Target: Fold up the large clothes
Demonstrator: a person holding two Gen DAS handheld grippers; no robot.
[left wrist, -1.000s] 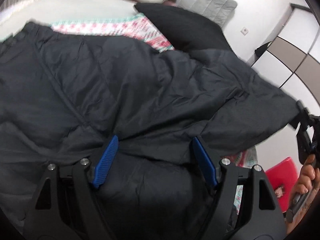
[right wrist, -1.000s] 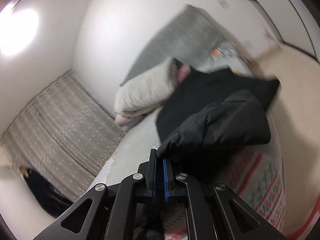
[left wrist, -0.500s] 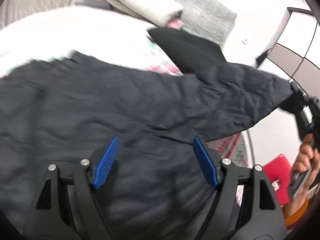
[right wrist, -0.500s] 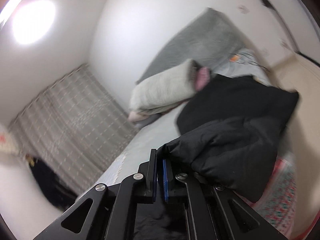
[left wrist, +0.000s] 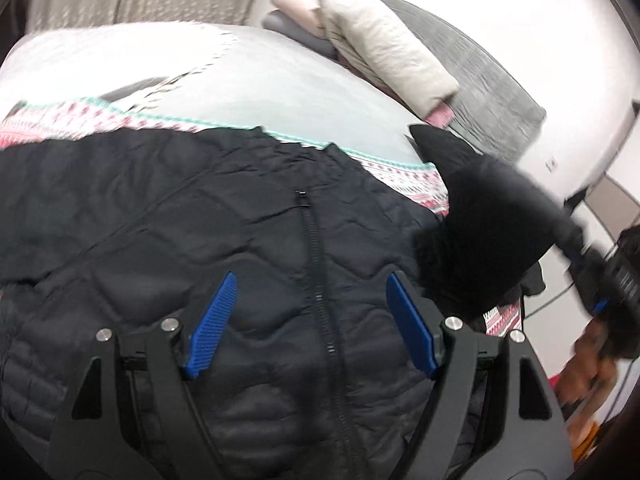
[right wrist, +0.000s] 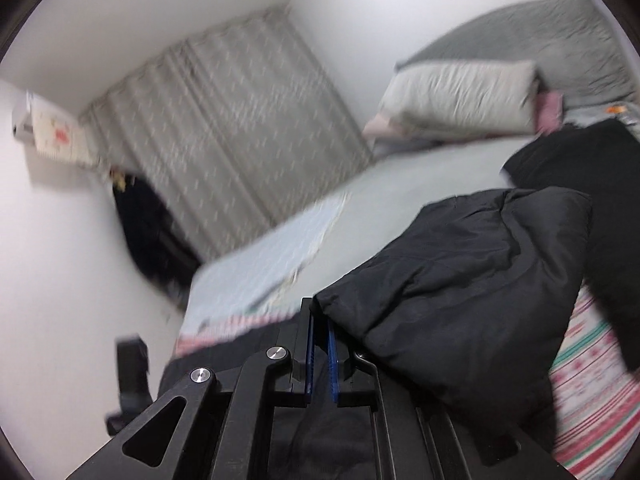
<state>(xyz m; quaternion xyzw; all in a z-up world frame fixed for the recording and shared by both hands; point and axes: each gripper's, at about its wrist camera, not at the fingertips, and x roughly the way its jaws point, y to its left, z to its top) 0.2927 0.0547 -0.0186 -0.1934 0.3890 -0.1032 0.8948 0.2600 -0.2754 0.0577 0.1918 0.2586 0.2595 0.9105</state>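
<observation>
The left gripper (left wrist: 310, 316) is hovering wide open and empty over the dark quilted jacket (left wrist: 200, 240), now lying zipper (left wrist: 316, 280) up across the patterned blanket (left wrist: 404, 178). The right gripper (right wrist: 320, 344) is clamping the sleeve's (right wrist: 460, 280) cuff, having swung it out to the side in the past second. The garment is spreading flat, likely readying the first fold. Beyond, pillows (right wrist: 460, 98) are stacked against a grey headboard (right wrist: 540, 28).
</observation>
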